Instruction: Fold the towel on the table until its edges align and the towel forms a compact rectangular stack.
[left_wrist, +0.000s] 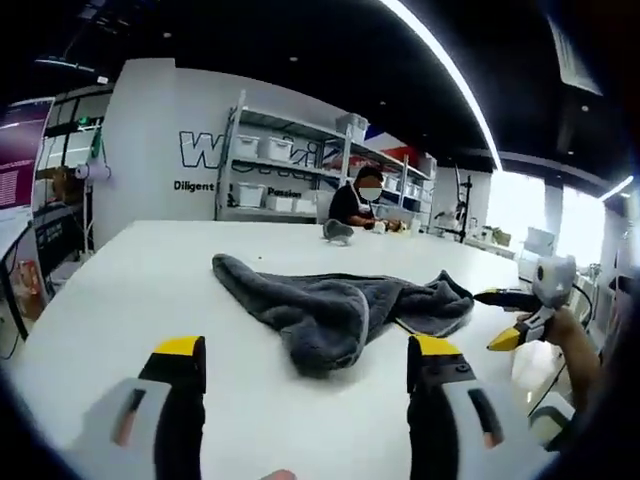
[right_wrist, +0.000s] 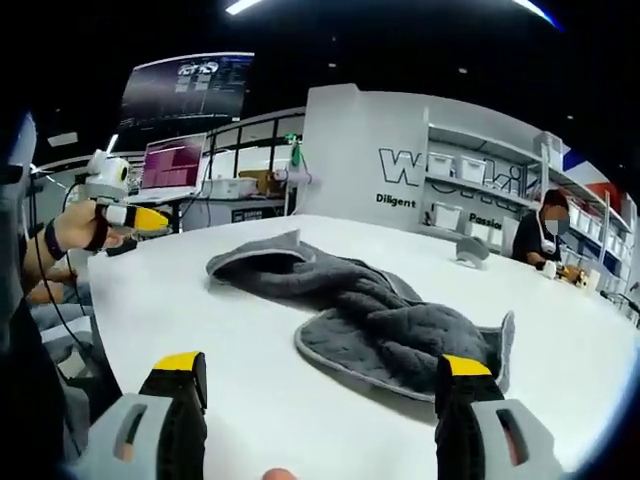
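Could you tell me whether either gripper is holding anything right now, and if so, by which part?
Nothing is held: the left gripper and right gripper are both open, short of the crumpled towel.

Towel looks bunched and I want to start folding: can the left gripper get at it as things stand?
Probably yes. The left gripper is open, and only bare table lies between its jaws and the crumpled towel.

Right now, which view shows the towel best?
The right gripper view: the towel lies close and large, its bound edge clear. In the left gripper view the towel lies farther off, smaller, bunched into a crumpled strip.
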